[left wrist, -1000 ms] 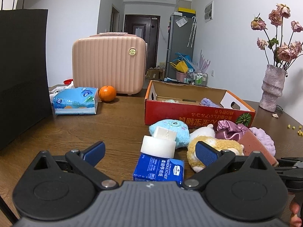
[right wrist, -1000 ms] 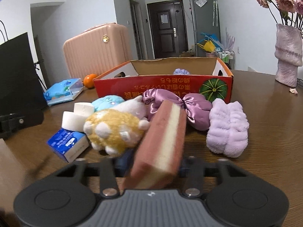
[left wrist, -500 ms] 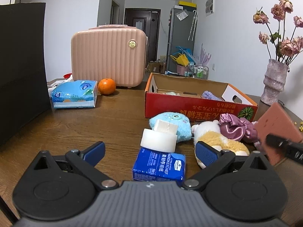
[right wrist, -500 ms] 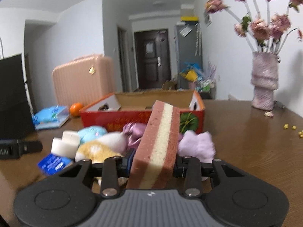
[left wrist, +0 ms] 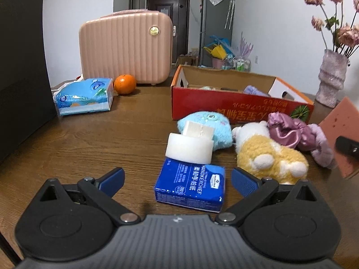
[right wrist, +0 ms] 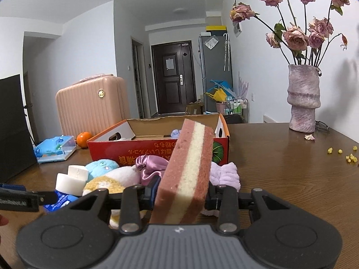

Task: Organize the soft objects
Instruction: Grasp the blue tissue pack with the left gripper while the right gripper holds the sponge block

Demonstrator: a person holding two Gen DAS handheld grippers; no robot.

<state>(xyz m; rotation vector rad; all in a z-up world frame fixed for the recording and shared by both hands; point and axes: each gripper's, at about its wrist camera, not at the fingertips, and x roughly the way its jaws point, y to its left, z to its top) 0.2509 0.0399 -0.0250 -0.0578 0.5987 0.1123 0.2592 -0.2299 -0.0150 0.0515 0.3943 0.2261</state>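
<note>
The right gripper [right wrist: 182, 198] is clamped on a layered sponge block [right wrist: 188, 170], pink on both outer faces with a cream band through the middle. The block is pinched at its lower part between the two pads and is held off the table, leaning slightly to the right, its upper end rising in front of the red cardboard box [right wrist: 143, 151]. In the left wrist view the same sponge block [left wrist: 341, 130] is seen at the far right edge, with a dark part of the right gripper across it. The right gripper is aimed a little below level, toward the box.

The left gripper [left wrist: 177, 180] is spread wide and holds nothing. A blue handkerchief tissue pack [left wrist: 190, 185] lies on the wooden table [left wrist: 101, 139] between its two blue pads, and neither pad touches the pack. The gripper is tilted down toward the table.

Just beyond the pack a white foam block [left wrist: 189, 148] is seen, with a smaller white piece [left wrist: 198, 130] leaning on it. Behind these lies a light blue plush toy [left wrist: 208, 123], and to its right a yellow-and-white plush toy [left wrist: 267, 154], a purple satin scrunchie [left wrist: 285, 130] and a lilac fluffy band [left wrist: 320, 150], all bunched together in front of the box. Inside the box a small lilac item [left wrist: 254, 89] is partly visible.

Farther off on the table are an orange [left wrist: 125, 84], a soft tissue packet [left wrist: 84, 96], a pink ribbed case [left wrist: 125, 47] and a vase of dried roses [right wrist: 303, 98].
</note>
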